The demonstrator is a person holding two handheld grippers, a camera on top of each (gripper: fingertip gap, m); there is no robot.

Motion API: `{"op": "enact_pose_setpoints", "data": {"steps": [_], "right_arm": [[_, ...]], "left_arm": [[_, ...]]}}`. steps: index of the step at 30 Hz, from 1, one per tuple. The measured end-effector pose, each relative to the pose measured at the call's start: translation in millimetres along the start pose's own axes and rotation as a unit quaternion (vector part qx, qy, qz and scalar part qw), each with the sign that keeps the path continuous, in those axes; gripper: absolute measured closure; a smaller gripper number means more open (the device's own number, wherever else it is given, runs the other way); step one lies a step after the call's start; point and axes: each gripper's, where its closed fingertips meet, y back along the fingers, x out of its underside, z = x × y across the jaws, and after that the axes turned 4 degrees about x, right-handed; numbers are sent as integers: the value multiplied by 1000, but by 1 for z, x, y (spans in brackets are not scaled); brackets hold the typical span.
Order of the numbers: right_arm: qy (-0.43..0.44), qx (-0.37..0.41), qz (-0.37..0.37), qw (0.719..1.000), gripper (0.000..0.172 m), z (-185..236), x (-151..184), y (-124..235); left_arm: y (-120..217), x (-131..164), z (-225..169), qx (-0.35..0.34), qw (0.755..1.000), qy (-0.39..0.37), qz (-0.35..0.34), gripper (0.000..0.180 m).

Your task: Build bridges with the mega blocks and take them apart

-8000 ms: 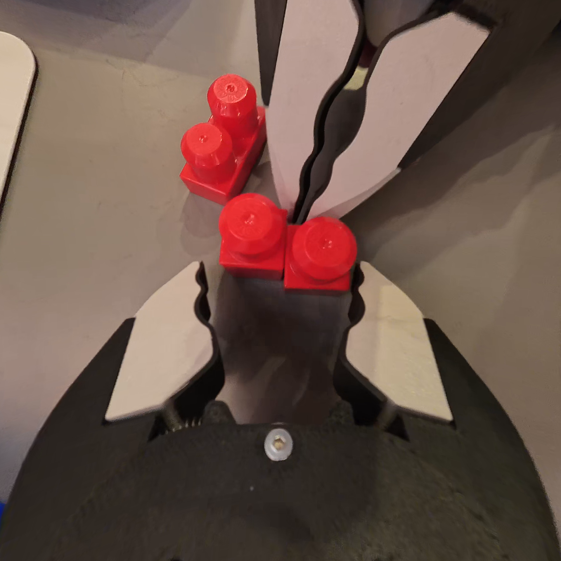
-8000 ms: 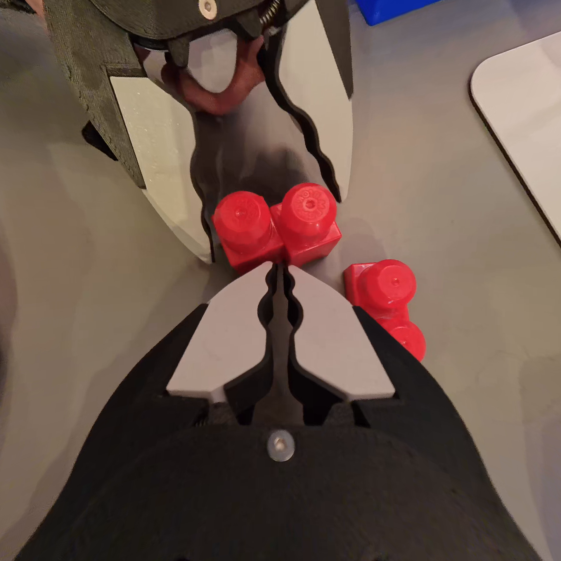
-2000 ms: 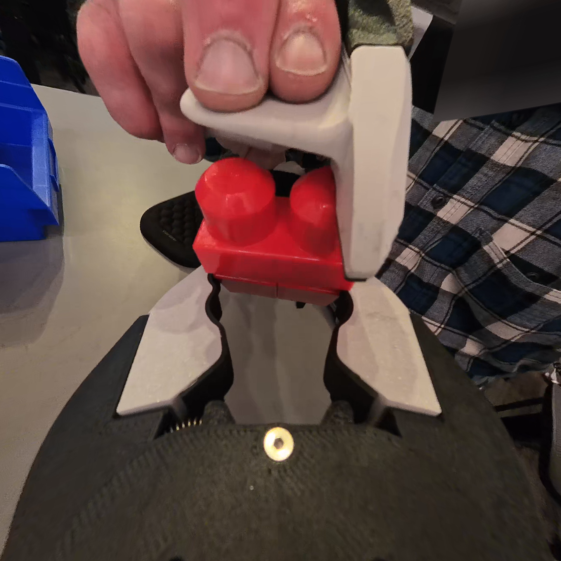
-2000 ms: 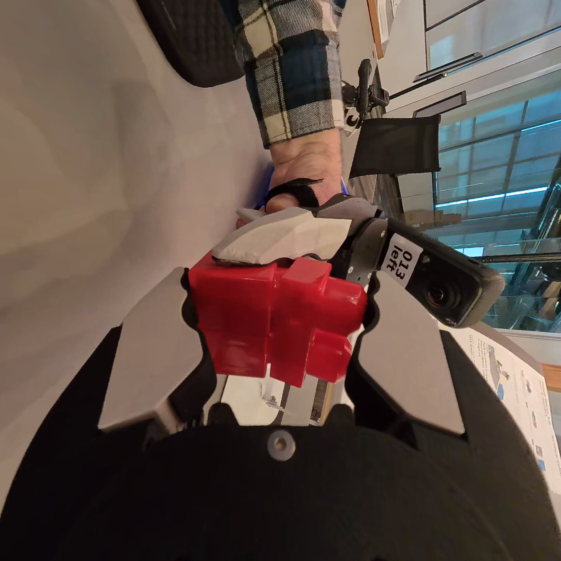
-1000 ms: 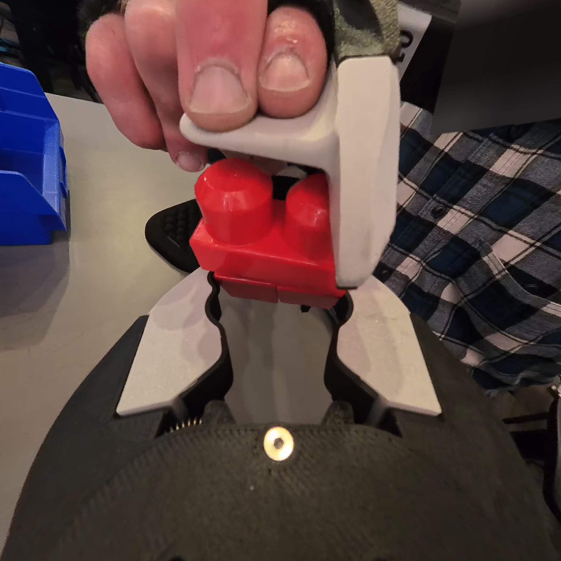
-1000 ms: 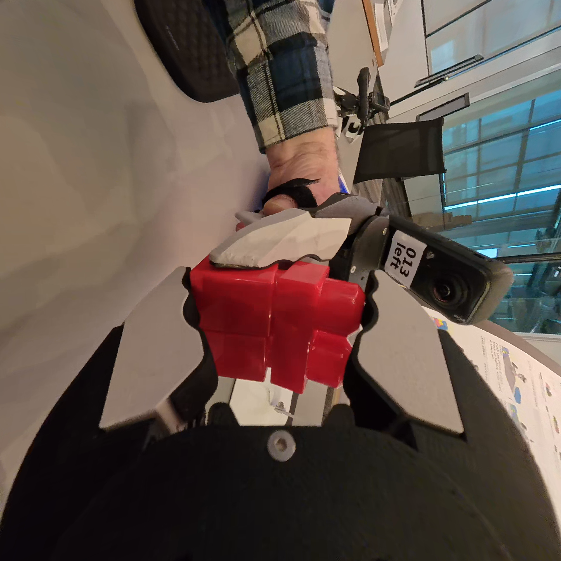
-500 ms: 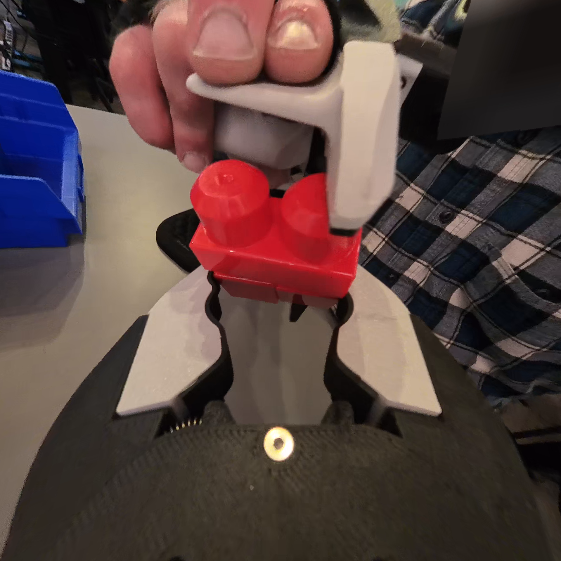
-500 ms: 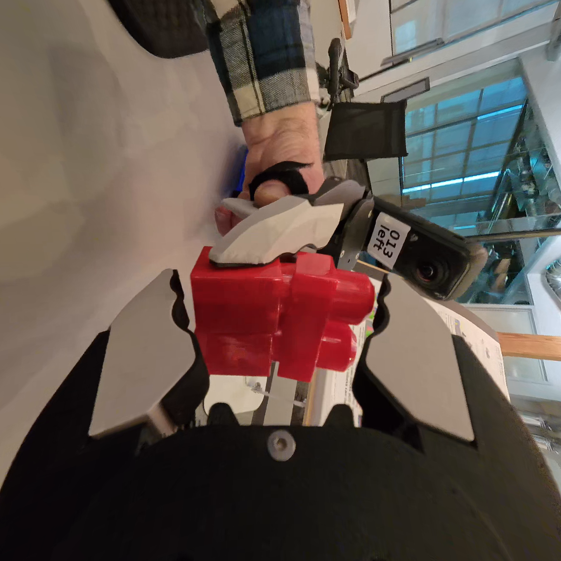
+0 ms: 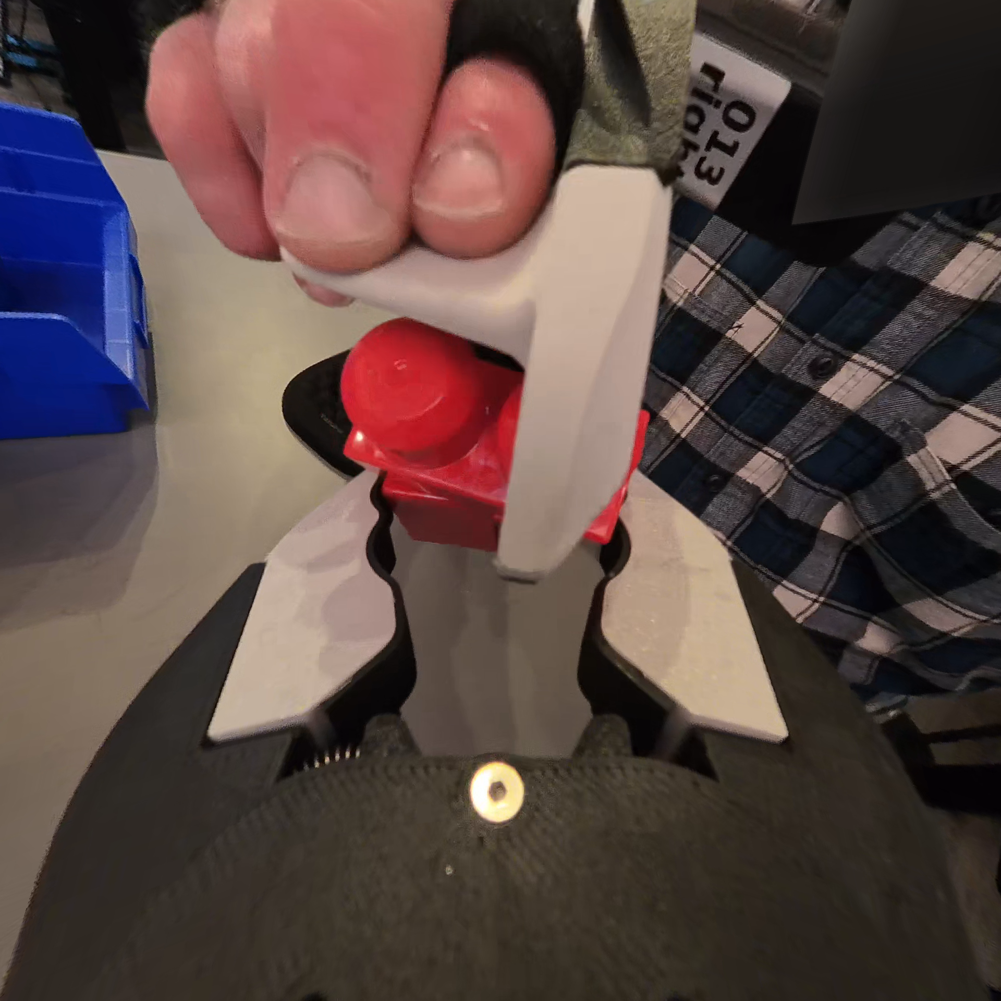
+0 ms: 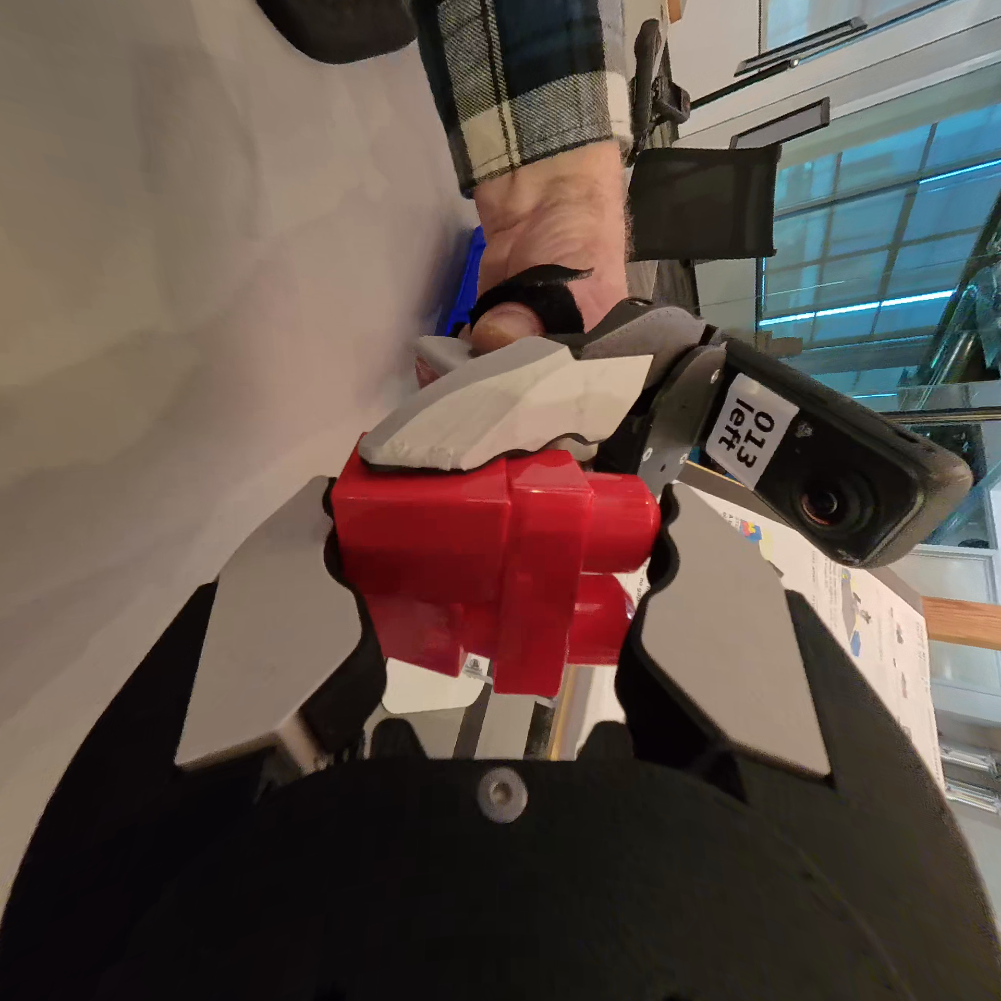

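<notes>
A stack of red mega blocks (image 9: 417,401) is held in the air between both grippers. It is a two-stud brick on top of two small red blocks. My left gripper (image 9: 498,504) is shut on the two lower blocks from the sides. My right gripper (image 10: 495,520) is shut on the same stack (image 10: 433,541), with one pad on the blocks' underside and the other on a stud top. One right finger (image 9: 574,379) crosses in front of the stack in the left wrist view. One left finger (image 10: 487,428) lies on the stack's far side in the right wrist view.
A blue bin (image 9: 59,303) stands at the left on the grey table (image 9: 216,244), and a black pad (image 9: 314,411) lies behind the stack. A person's hand (image 9: 325,135) and plaid shirt (image 9: 812,433) are close. The left gripper's camera (image 10: 812,476) and a printed sheet (image 10: 866,623) show on the right. Across from one pair of fingers to the other is roughly 4 centimeters.
Half a second ago my right jaws stood wider, off the stack; they have come together on it once more. The top brick now shows tilted in the left wrist view. The left grasp is unchanged.
</notes>
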Motion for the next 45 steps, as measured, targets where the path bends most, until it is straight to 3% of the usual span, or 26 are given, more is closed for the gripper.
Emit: {"op": "enact_pose_setpoints", "data": {"steps": [10,12,15,18,25,33,40,43,45], "right_arm": [[-26,-1,-24,999,65,-1,-3,0],[-37,15,-19,999,52,-9,2,3],[-43,19,-30,998,51,-13,3,9],[-52,9,-37,998,40,-12,3,14],[-43,-33,-17,998,44,0,18,12],[-23,-29,-17,999,70,-3,18,15],[-32,-47,-10,998,71,3,21,13],[-43,-35,-10,998,71,0,23,11],[-39,-18,-2,999,54,-3,24,10]], "left_arm": [[-1,-1,-2,16,1000,1,-14,106],[1,-6,-3,18,999,-6,-34,106],[2,-11,-4,19,999,-14,-47,106],[-3,-12,-6,33,998,-15,-48,106],[0,-17,-13,62,996,-16,-65,106],[-6,-14,-19,82,995,-19,-50,106],[-10,-9,-17,81,996,-19,-34,106],[-8,-12,-16,84,995,-10,-59,106],[-7,-15,-10,67,995,-10,-71,106]]}}
